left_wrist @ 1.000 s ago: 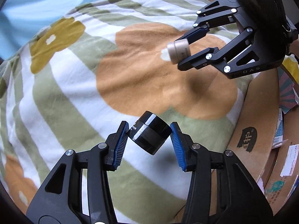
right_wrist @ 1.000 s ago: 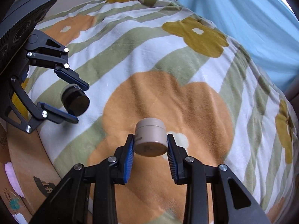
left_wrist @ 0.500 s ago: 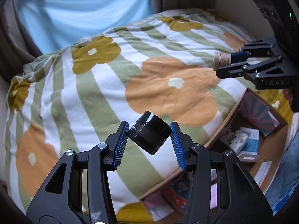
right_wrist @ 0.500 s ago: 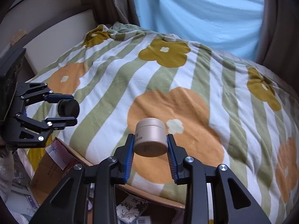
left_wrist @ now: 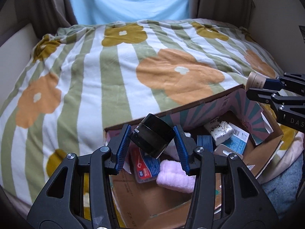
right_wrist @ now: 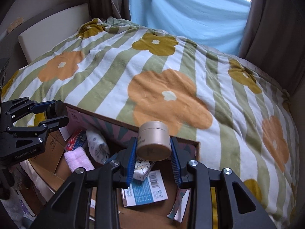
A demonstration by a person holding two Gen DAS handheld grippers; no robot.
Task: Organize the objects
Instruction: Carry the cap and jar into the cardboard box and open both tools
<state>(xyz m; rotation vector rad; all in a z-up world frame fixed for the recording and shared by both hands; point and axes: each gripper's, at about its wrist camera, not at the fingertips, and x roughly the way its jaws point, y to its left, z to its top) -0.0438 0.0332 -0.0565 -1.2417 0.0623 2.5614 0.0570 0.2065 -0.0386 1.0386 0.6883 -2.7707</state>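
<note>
My left gripper [left_wrist: 151, 148] is shut on a black jar [left_wrist: 152, 135], tilted, held above the open cardboard box [left_wrist: 190, 110]. It also shows in the right wrist view [right_wrist: 55, 112] at the left. My right gripper [right_wrist: 153, 158] is shut on a beige jar [right_wrist: 153, 141], held over the box's [right_wrist: 197, 148] far right part. The beige jar also shows in the left wrist view [left_wrist: 254, 80] at the right edge, in the right gripper [left_wrist: 255, 87].
The box holds a pink towel [left_wrist: 175, 177], a blue and white carton [right_wrist: 144, 189], a white patterned pack [left_wrist: 219, 129] and a red and blue packet [left_wrist: 146, 168]. A flowered striped blanket [left_wrist: 114, 66] covers the bed behind. A blue curtain [right_wrist: 186, 13] hangs at the back.
Both grippers have drawn back from over the blanket and now hold their jars above the open box. Both jars stay gripped.
</note>
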